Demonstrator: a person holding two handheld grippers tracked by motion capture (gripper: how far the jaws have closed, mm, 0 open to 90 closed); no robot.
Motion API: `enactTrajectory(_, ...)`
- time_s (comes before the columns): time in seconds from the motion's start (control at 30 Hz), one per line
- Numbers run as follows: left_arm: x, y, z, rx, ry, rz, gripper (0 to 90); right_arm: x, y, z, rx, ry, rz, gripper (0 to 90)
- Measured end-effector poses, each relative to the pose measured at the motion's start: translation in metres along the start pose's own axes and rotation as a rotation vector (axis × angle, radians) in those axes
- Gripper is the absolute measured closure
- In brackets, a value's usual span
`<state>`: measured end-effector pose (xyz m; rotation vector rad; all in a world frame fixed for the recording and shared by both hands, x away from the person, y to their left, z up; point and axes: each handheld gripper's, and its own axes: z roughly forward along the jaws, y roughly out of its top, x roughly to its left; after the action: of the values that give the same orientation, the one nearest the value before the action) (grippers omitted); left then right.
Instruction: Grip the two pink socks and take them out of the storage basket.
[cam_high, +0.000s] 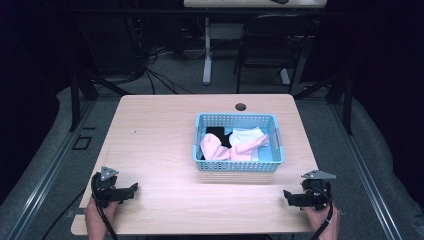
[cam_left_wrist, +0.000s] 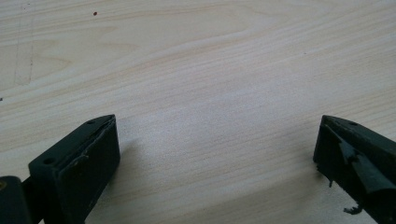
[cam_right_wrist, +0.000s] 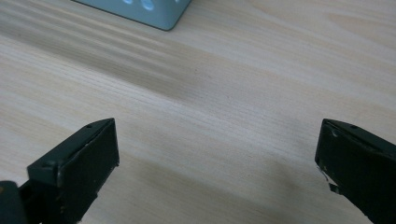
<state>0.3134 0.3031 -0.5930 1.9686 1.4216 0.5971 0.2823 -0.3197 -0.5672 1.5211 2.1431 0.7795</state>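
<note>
perforated blue plastic basket (cam_high: 238, 165) of crumpled cloths (cam_high: 227, 146) on pale woodgrain table (cam_high: 150, 145); both grippers' jaws wide, empty

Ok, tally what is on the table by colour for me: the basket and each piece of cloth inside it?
Blue: 1, the basket
Pink: 1, the pink cloth
White: 1, the white cloth
Black: 1, the black cloth
Total: 4 things, all three cloths lying in the basket; more could be hidden beneath them.
</note>
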Motion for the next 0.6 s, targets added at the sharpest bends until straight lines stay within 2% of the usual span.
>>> enactTrajectory(0.17,0.000,0.000,0.000,0.000,0.001,0.000,0.5,0.005,0.011,-0.013,0.016,0.008,-0.032,0.0)
enactTrajectory(0.6,0.000,0.000,0.000,0.001,-0.001,0.000,0.5,0.014,0.037,-0.040,0.037,0.041,-0.065,0.0)
